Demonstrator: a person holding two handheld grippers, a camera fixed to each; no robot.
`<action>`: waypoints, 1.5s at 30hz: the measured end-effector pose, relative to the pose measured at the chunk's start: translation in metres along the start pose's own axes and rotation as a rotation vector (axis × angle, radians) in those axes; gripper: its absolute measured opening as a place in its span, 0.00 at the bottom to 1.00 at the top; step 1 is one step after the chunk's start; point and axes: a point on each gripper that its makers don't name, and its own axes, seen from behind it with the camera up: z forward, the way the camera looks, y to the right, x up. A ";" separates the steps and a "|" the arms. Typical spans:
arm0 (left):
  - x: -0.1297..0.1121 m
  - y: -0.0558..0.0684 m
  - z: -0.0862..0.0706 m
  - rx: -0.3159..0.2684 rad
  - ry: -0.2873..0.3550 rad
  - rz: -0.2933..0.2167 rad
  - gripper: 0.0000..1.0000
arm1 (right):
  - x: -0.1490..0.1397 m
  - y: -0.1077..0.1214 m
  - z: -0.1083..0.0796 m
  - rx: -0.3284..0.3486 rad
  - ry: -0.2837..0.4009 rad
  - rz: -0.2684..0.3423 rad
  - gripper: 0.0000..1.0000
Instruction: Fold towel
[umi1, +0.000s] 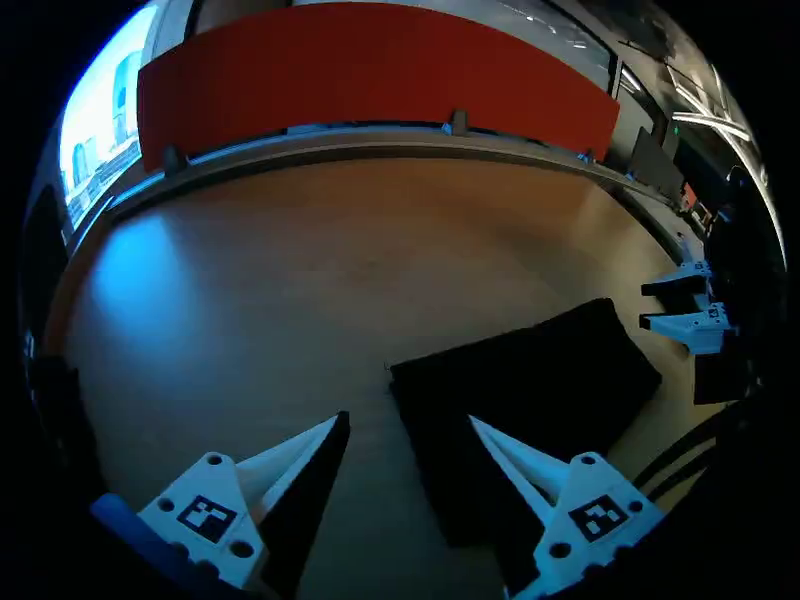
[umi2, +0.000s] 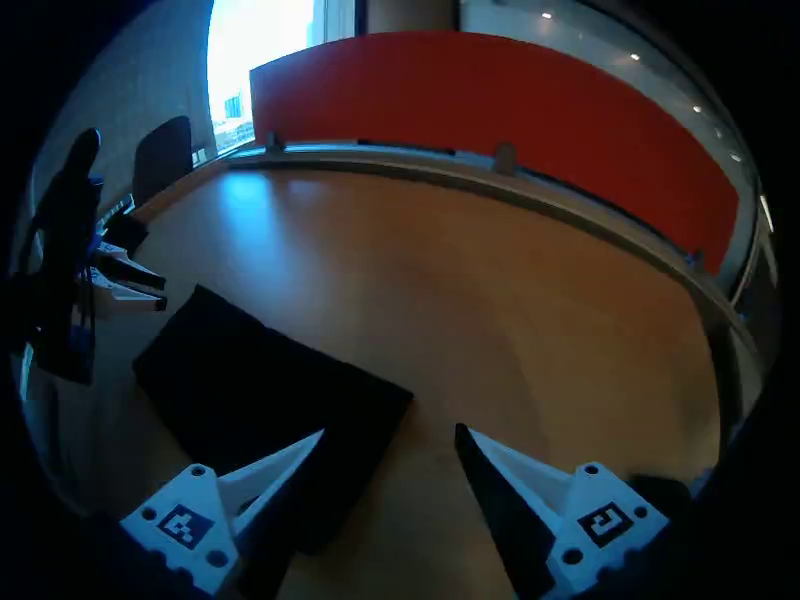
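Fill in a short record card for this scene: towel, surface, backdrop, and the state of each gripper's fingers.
towel: black, lying flat as a rectangle on the table, held by neither gripper
table: wooden
partition: red, upright along the table's far edge
left gripper: fingers apart, holding nothing, near a towel corner
right gripper: fingers apart, holding nothing, near a towel corner

**The count, kind by kind**

There is one towel (umi1: 520, 400). There are two grippers, the left gripper (umi1: 408, 418) and the right gripper (umi2: 390, 430), and each has two fingers. There is one table (umi1: 250, 300), one red screen (umi1: 380, 70), one chair (umi2: 162, 155) and one window (umi2: 260, 60).
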 end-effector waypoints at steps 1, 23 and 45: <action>0.000 0.000 0.000 -0.001 0.000 -0.002 0.80 | 0.000 -0.001 0.000 0.003 0.001 -0.001 0.96; -0.008 0.002 -0.016 -0.003 0.002 -0.019 0.87 | -0.006 -0.012 -0.015 0.024 0.004 -0.007 0.98; -0.032 0.006 -0.047 0.033 0.021 -0.024 0.87 | -0.028 -0.029 -0.040 0.042 0.009 -0.001 0.98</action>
